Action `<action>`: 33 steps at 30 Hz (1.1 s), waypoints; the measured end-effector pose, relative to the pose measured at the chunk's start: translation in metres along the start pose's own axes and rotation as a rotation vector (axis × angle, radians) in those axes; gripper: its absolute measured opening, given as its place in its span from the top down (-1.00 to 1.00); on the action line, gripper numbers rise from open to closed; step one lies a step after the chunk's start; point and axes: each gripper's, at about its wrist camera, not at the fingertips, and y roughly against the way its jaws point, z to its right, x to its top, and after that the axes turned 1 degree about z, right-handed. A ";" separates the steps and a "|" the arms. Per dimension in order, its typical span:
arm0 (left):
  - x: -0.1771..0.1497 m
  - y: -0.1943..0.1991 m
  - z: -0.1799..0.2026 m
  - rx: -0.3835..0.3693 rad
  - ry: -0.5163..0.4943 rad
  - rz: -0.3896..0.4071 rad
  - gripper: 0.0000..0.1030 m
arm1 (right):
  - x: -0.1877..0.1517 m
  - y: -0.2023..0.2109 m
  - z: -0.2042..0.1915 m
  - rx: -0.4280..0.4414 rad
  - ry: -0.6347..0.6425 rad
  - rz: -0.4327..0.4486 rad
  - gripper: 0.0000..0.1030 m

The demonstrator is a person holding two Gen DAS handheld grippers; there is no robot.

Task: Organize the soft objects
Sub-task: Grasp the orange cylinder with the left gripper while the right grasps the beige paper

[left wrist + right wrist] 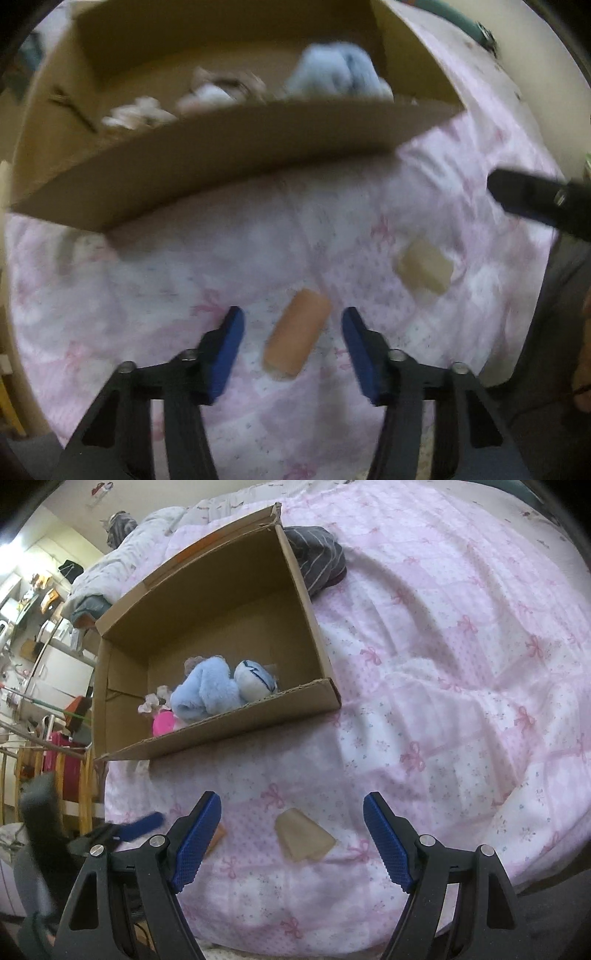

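Observation:
An orange soft roll (pixel 297 334) lies on the pink bedspread, between the fingers of my open left gripper (pixel 292 325). A beige soft block (pixel 424 271) lies to its right; in the right wrist view it (pixel 303 835) lies between the fingers of my open right gripper (pixel 293 810). An open cardboard box (pixel 229 162) (pixel 221 734) stands beyond, holding a light blue plush (pixel 338 72) (pixel 207 690), a pink item (pixel 162 723) and other soft toys. Only a sliver of the orange roll (pixel 218 836) shows behind the right gripper's left finger.
A dark striped garment (pixel 317 559) lies behind the box's far right corner. The bed edge runs along the left and bottom, with wooden rails (pixel 85 782) and room clutter beyond. The right gripper's tip (pixel 532 203) shows at the left view's right edge.

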 end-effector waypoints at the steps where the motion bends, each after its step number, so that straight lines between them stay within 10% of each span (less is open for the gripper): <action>1: 0.000 -0.004 0.000 -0.007 0.000 -0.013 0.10 | 0.001 -0.001 0.001 -0.001 -0.003 -0.002 -0.63; 8: 0.003 -0.011 0.000 -0.033 0.014 -0.024 0.87 | 0.001 -0.006 -0.003 0.004 0.015 -0.023 -0.63; 18: 0.007 0.021 -0.011 -0.050 0.110 0.053 0.92 | -0.010 -0.031 -0.034 -0.071 0.207 -0.091 -0.60; 33: 0.012 0.047 -0.048 -0.032 0.236 0.162 0.92 | -0.034 -0.077 -0.052 -0.224 0.403 -0.222 0.83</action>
